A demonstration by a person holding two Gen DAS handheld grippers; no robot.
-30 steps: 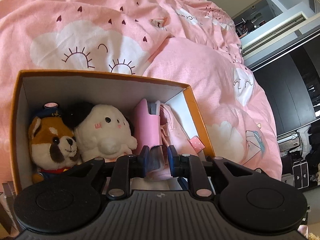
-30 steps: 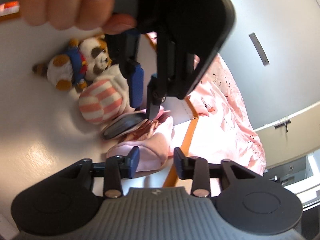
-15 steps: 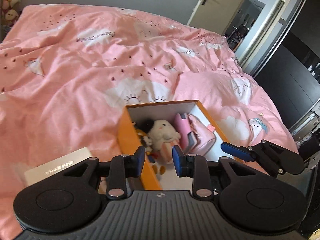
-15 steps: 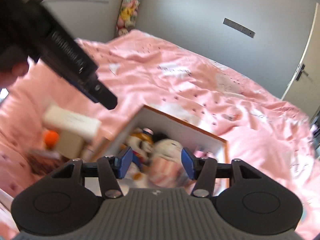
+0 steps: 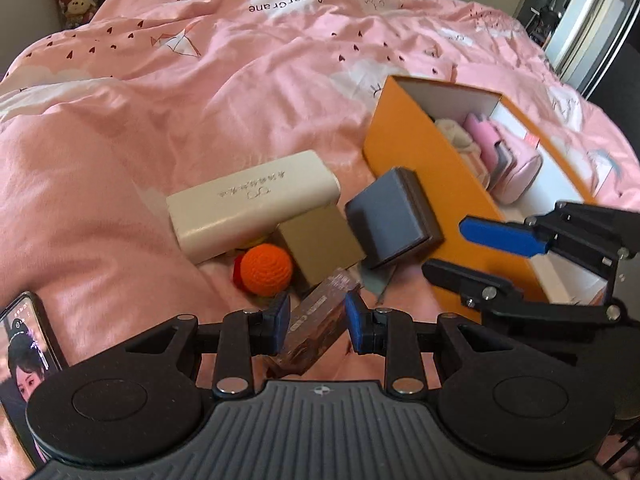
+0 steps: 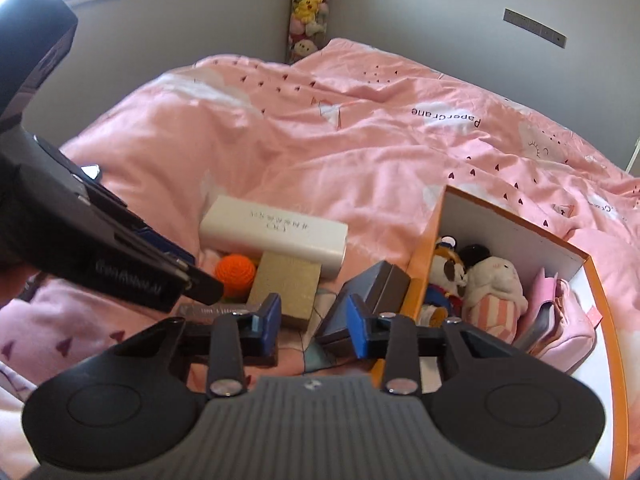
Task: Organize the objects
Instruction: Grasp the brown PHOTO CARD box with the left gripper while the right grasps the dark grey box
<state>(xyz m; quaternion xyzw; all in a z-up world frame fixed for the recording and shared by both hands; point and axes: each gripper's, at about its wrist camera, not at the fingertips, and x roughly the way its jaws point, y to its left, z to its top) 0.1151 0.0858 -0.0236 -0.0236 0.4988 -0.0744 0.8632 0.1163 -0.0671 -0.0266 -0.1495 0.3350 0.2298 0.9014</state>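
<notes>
We log left gripper jaws part-open, empty, over a brown packet; right gripper closing, empty, beside orange box.

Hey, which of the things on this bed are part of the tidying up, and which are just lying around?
Part of the job:
orange box
white case
tan box
grey box
orange ball
brown packet
stuffed toys and pink pouch, already inside the box

Just lying about:
phone
pink duvet
hanging plush toys
</notes>
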